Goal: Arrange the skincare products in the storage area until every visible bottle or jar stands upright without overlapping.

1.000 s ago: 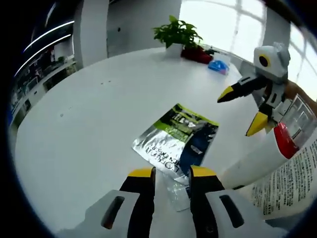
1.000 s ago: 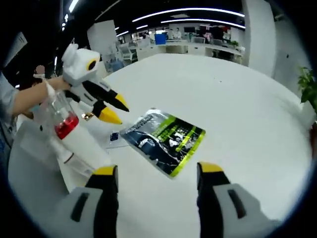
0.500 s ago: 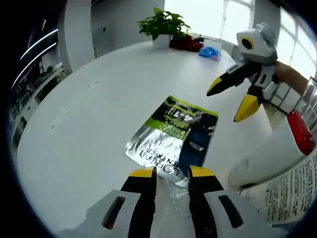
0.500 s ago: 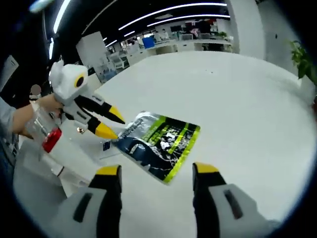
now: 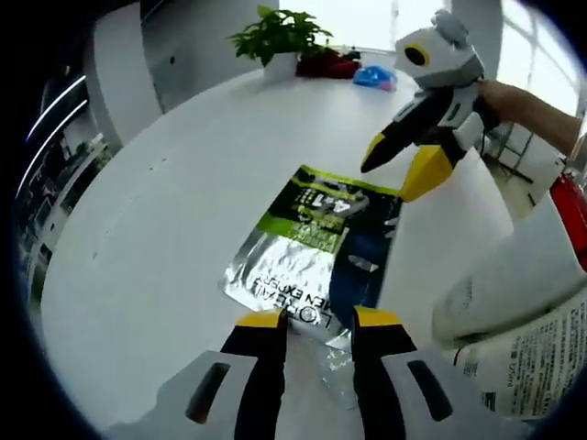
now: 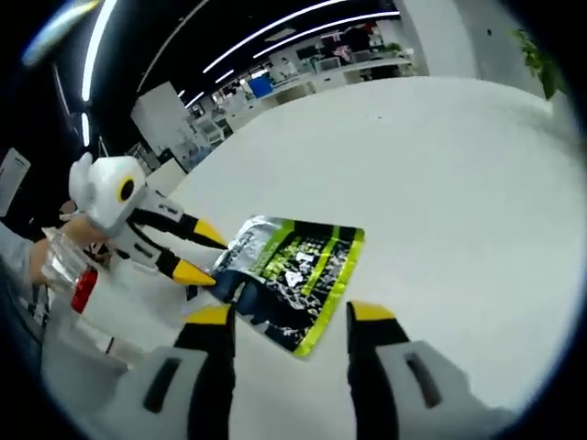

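Left tool point(image 5: 318, 318) pinches the sachet's point(image 5: 316, 243) clear near edge on the white surface point(image 5: 165, 202); right tool point(image 6: 292, 313), spread wide, hovers at the sachet's six o'clock. Next: lift it upright.

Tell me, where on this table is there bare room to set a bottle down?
The white table is bare from the foil sachet out to the potted plant. It is crowded beside the white bottle and the right gripper.
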A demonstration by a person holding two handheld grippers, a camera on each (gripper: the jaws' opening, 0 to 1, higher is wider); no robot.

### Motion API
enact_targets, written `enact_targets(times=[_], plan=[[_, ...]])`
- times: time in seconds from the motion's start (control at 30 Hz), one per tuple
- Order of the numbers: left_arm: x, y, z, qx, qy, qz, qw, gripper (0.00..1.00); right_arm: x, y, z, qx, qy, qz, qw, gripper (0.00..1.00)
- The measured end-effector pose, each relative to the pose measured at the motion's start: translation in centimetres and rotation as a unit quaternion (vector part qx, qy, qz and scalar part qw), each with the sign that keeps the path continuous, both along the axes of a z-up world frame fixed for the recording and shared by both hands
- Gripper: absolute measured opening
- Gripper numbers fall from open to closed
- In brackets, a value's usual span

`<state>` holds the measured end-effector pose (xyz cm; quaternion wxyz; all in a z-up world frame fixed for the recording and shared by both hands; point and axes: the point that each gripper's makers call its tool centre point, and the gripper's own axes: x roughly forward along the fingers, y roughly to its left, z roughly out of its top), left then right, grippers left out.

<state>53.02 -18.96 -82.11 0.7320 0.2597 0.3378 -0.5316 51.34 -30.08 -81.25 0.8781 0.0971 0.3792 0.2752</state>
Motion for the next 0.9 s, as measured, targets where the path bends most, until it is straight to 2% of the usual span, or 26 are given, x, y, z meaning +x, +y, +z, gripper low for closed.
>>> enact_targets(times=[0.27,0.33,0.57,0.73,0.83,0.9], plan=[[0.0,0.1,-0.1,0.003,0.001,-0.005,1.0000,0.24,0.2,0.3,0.0,0.041,0.000,-0.012,0.9991,0.45],[-0.1,0.0,0.0,0.003,0.001,-0.005,1.0000,0.24,0.3,0.2,0.1,0.061,-0.001,-0.020,0.9979,0.44],[-0.6,-0.2,0.2,0.002,0.004,-0.005,1.0000,0.24,0.6,-0.6,-0.2,0.099,-0.003,-0.039,0.9943,0.35],[-0.6,-0.2,0.2,0.001,0.005,0.001,1.0000,0.25,0.7,-1.0,-0.3,0.126,-0.002,-0.053,0.9906,0.31],[-0.6,-0.3,0.1,0.001,0.007,-0.002,1.0000,0.24,0.9,-1.0,-0.1,0.163,0.003,-0.063,0.9846,0.31],[-0.6,-0.3,0.1,0.002,0.010,-0.002,0.9999,0.24,0.9,-1.3,-0.3,0.172,0.003,-0.069,0.9828,0.28]])
